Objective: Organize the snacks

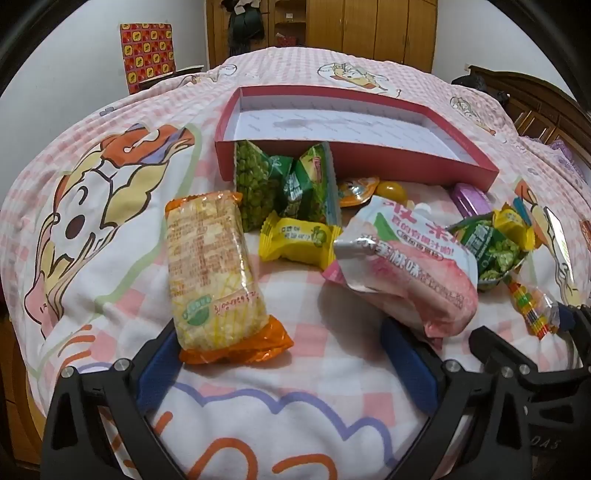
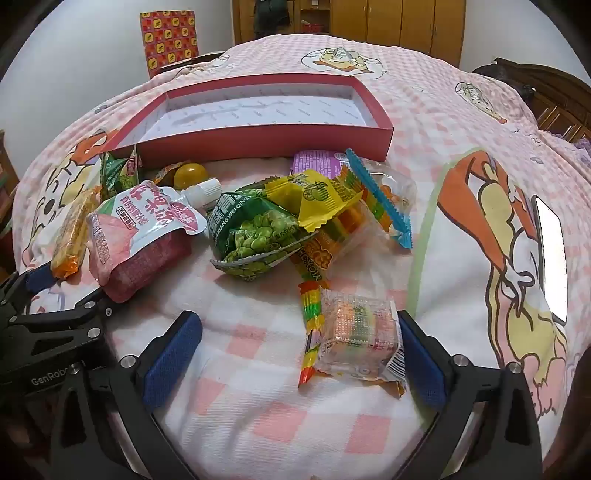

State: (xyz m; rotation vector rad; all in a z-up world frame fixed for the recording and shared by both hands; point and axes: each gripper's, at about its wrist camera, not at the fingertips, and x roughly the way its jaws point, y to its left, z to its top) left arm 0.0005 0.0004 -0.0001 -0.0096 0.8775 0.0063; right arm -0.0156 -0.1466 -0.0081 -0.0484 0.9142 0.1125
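Note:
A shallow red box (image 1: 354,157) (image 2: 258,142) with a white inside lies empty on the bed, behind a heap of snacks. My left gripper (image 1: 282,343) is open; an orange-ended rice cracker pack (image 1: 214,273) lies over its left finger and a pink peach jelly pouch (image 1: 410,269) over its right. Green pea packs (image 1: 258,184), a yellow candy (image 1: 295,240) and a purple pack (image 1: 471,197) lie further back. My right gripper (image 2: 297,332) is open around a clear rainbow-candy packet (image 2: 356,339), which rests against its right finger. A green pea bag (image 2: 258,232) lies beyond.
The pink checked cartoon bedspread (image 2: 240,406) covers the whole bed. A phone (image 2: 552,258) lies at the right. Wooden wardrobes (image 1: 369,26) and a red patterned box (image 1: 147,51) stand behind; a dark wooden headboard (image 2: 546,92) is at the far right.

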